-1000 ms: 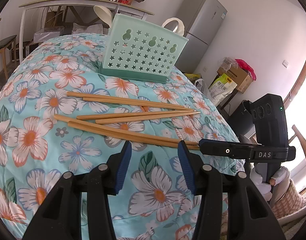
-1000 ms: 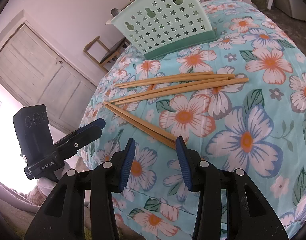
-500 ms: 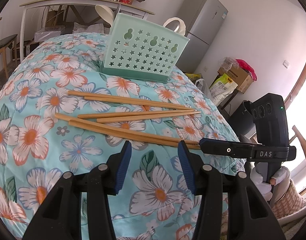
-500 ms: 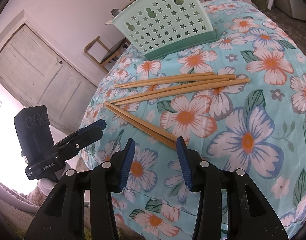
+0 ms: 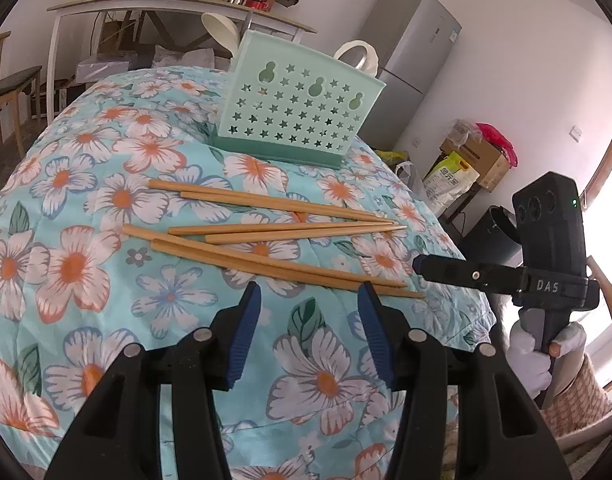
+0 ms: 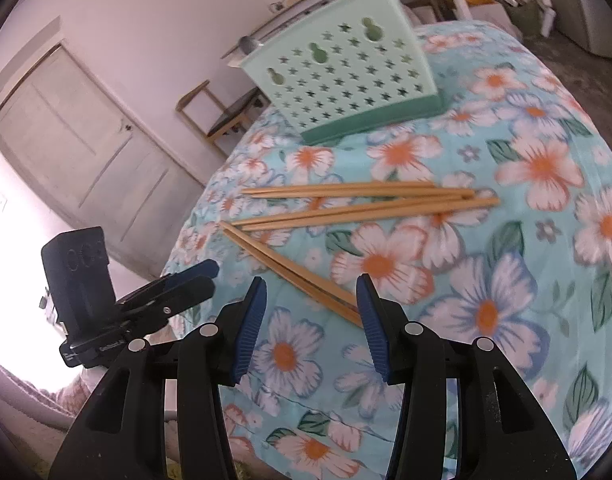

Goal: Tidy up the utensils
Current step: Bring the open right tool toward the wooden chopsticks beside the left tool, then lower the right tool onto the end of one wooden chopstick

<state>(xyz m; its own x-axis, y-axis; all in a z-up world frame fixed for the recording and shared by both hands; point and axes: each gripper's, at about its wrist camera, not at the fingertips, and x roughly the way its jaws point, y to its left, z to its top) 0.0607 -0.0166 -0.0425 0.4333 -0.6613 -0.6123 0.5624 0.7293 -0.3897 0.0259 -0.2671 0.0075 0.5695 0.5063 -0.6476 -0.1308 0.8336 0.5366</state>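
Wooden chopsticks point(image 5: 266, 236) lie near the cloth's edge; both hand-held grippers gape, the right widening.

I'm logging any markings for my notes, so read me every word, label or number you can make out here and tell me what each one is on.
"DAS": white letters on the right gripper, on the side of its black body, seen from the left wrist.
Small white print on the left gripper, low on its body: too small to read.
Print on the yellow-and-white bag beside the fridge: too blurred to read.
The green basket has only star-shaped holes, no text.
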